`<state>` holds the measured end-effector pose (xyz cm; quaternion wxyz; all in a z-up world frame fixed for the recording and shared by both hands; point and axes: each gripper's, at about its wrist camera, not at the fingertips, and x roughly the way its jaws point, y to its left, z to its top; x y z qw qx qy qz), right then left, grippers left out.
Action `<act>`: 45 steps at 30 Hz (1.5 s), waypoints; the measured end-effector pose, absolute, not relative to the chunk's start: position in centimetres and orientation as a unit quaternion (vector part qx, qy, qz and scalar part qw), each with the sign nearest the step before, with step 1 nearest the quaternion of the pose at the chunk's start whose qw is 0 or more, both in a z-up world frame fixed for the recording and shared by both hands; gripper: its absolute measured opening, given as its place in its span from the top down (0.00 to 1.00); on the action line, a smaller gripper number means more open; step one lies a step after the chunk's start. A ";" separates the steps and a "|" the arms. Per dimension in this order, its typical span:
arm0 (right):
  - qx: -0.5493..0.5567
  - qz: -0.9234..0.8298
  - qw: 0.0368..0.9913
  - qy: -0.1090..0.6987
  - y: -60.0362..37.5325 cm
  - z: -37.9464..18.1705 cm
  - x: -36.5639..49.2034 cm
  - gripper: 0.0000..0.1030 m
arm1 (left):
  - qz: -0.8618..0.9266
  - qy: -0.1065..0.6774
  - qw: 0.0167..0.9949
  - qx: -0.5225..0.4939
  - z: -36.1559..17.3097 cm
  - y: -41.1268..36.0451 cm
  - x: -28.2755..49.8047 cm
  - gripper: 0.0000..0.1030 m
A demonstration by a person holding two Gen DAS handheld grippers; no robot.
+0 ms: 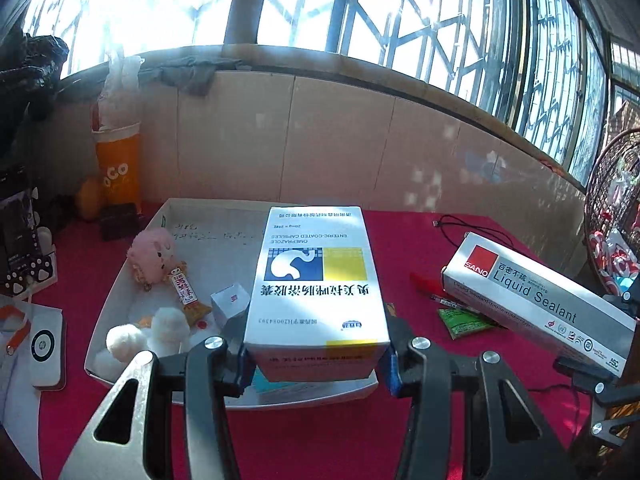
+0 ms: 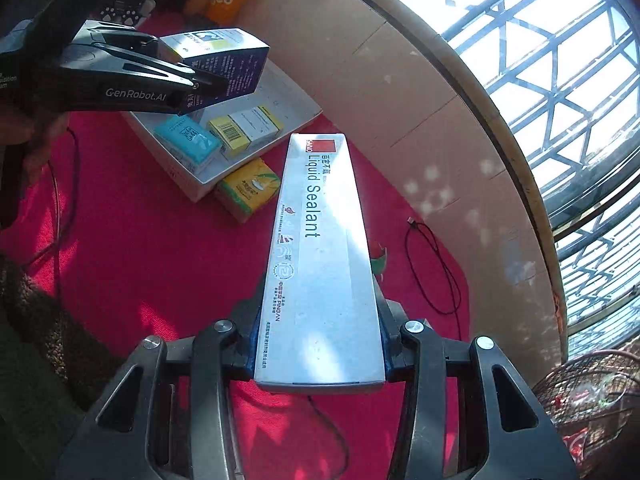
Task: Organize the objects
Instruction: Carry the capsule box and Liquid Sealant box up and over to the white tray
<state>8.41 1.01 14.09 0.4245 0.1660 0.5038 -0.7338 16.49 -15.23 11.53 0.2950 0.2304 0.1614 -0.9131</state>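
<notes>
left hand-held gripper [image 1: 316, 354]: clenched on capsule box [image 1: 316, 280], held above white tray [image 1: 120, 280] | right hand-held gripper [image 2: 320, 360]: grasping sealant box [image 2: 320, 264] at one end, above red worktop [image 2: 140, 260] | risk: long box may swing and strike the capsule box or tray edge.

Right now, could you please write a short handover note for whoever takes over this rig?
Left claw: shut on the medicine box, held above the white tray.
Right claw: shut on the Liquid Sealant box, held over the red cloth.
Done: small boxes and plush toys lie in the tray.
Left: both held boxes, the yellow-green pack beside the tray, and the red pen.
</notes>
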 end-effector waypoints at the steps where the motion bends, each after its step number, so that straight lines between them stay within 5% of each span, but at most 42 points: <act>1: 0.162 -0.733 0.426 0.505 0.4 14.1 8.5 0.59 | -0.911 0.163 0.303 0.228 11.6 -15.9 16.9 0.52; 21: 0.112 -0.730 0.451 0.501 -10.1 14.3 9.6 0.59 | -0.872 0.164 0.391 0.245 10.5 -25.5 19.9 0.52; 45: 0.237 -0.770 0.465 0.367 -24.5 10.4 4.2 0.59 | -0.835 0.194 0.395 0.329 7.6 -32.0 12.6 0.48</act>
